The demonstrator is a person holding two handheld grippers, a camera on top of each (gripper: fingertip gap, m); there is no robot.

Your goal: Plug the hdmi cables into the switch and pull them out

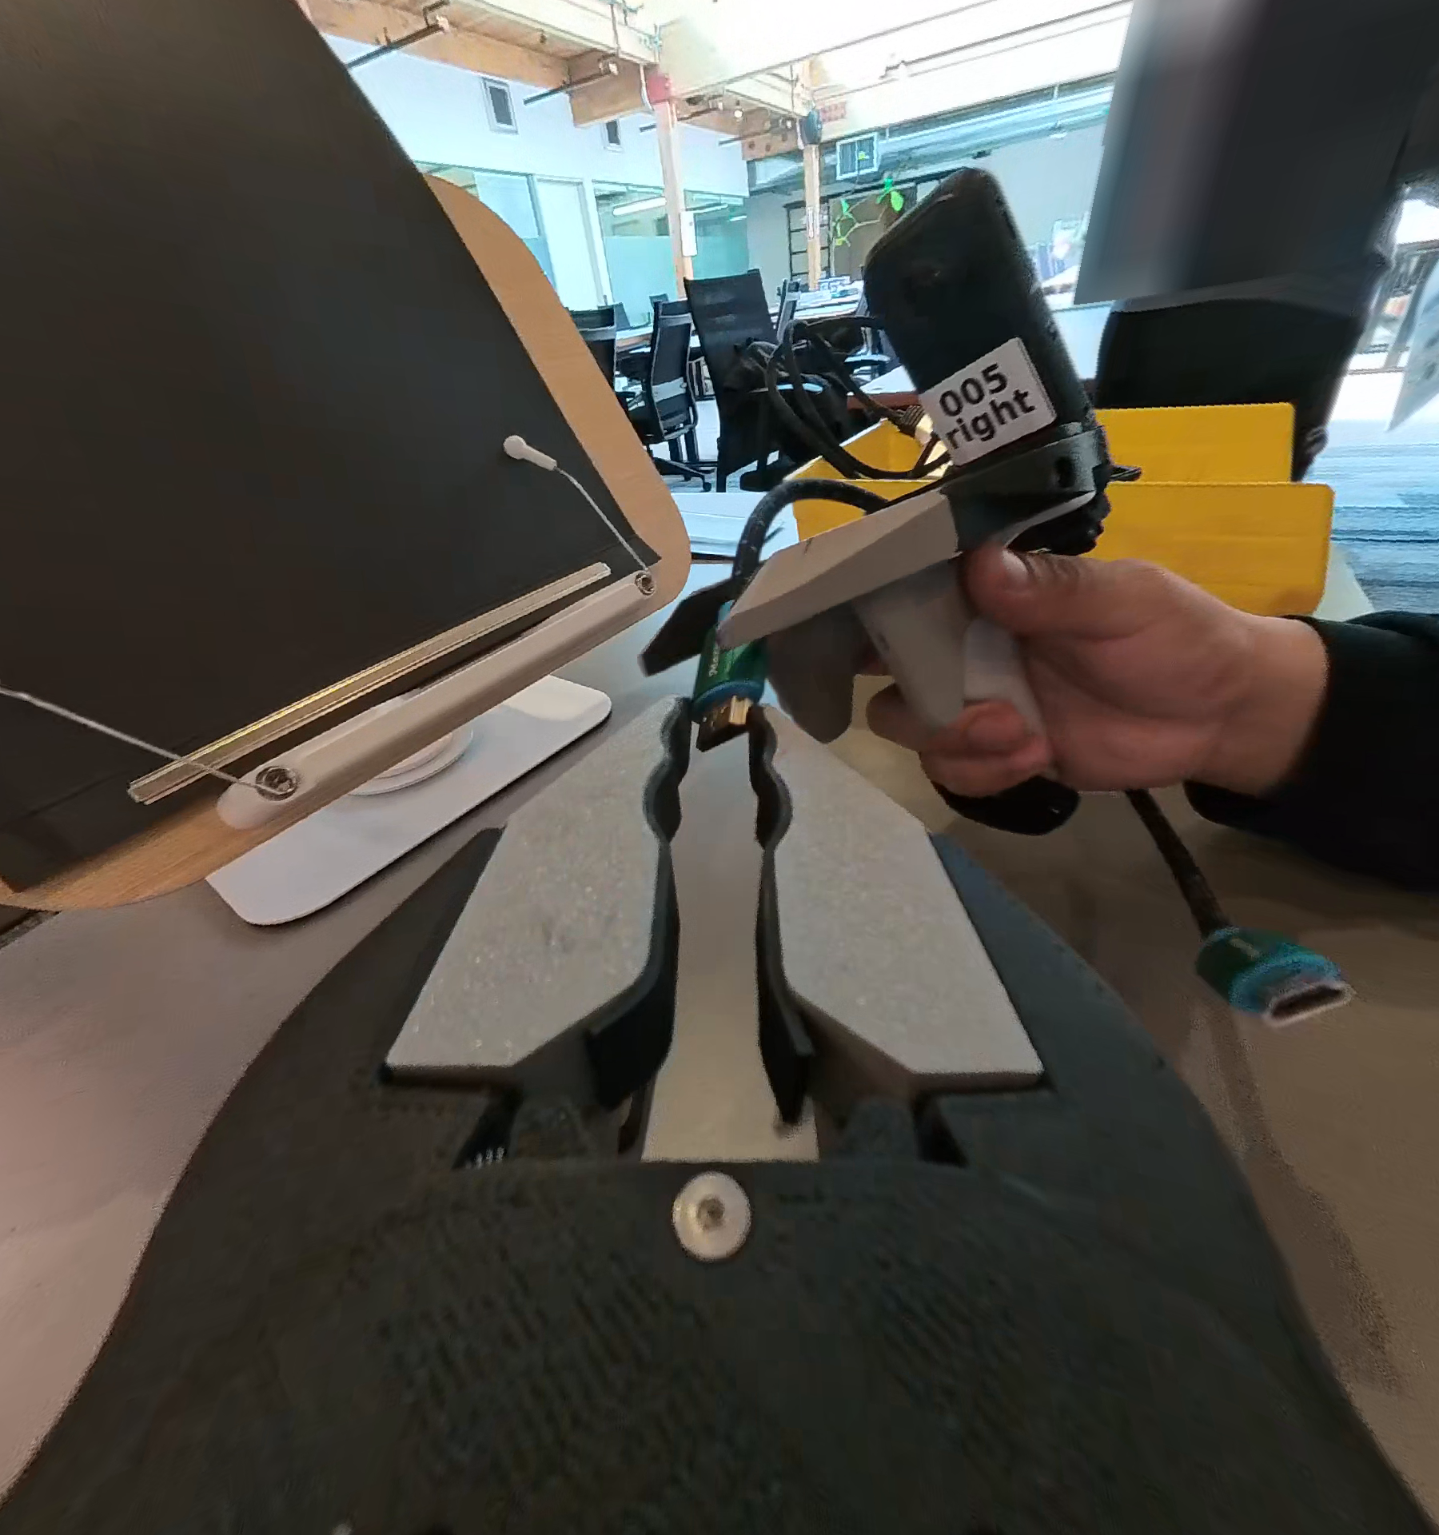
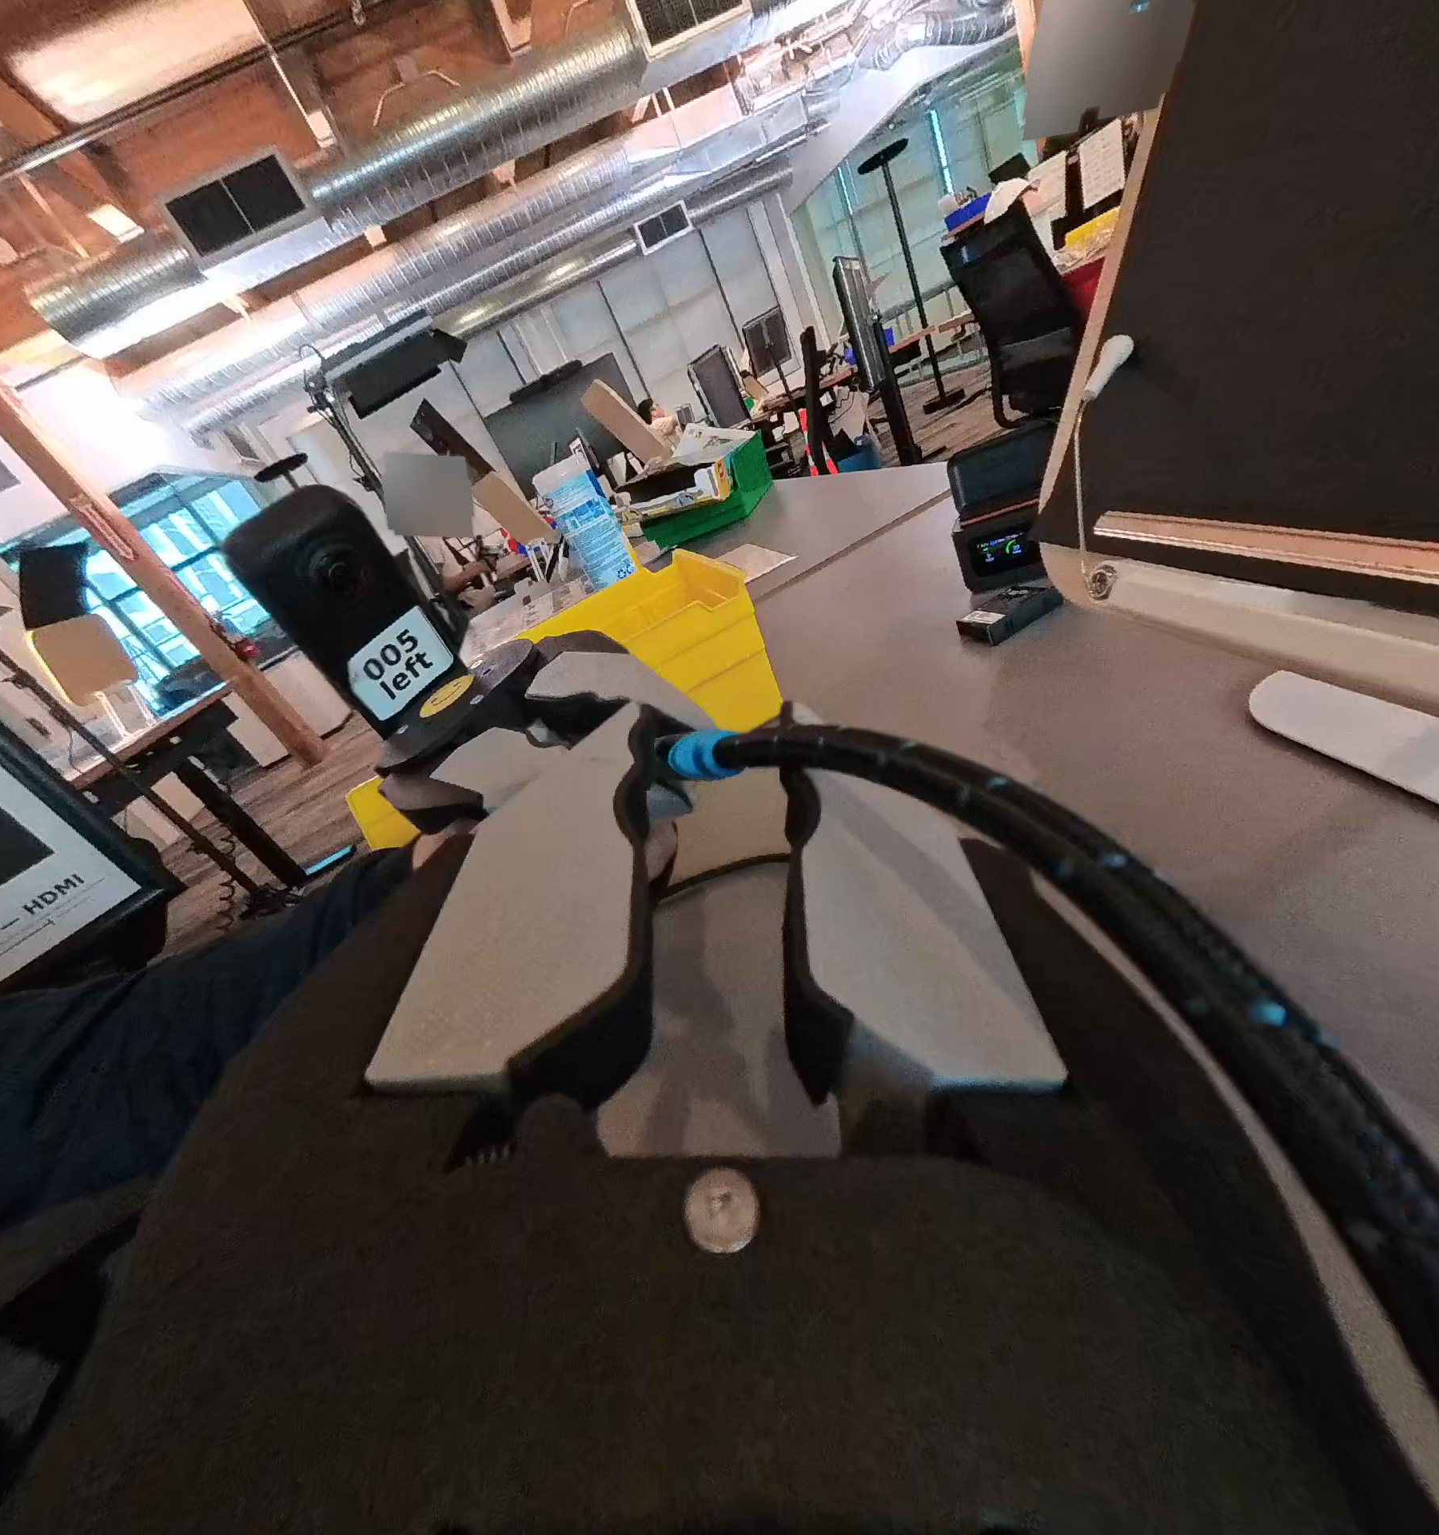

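Left wrist view: my left gripper (image 1: 716, 747) has its jaws narrowly apart with nothing between them. Right past the tips hangs the plug (image 1: 726, 696) that my right gripper (image 1: 699, 631) carries, gold end aimed down and back toward the left tips, long axis roughly in line with the left fingers. So the plug is dead ahead of the left gripper, just beside its tips; can't tell if it's touching them. A second plug (image 1: 1273, 978) lies on the bench (image 1: 160, 1080) off to the right, well clear of both. No switch that I can make out here.

Right wrist view: my right gripper (image 2: 712, 760) is pinched on the plug's blue collar (image 2: 694, 754), cable (image 2: 1115, 897) arcing back over the right finger. The left gripper (image 2: 583, 689) sits straight ahead, nose to nose. I'd guess the next move is a handoff or regrip, so lining up those two axes is the whole game.
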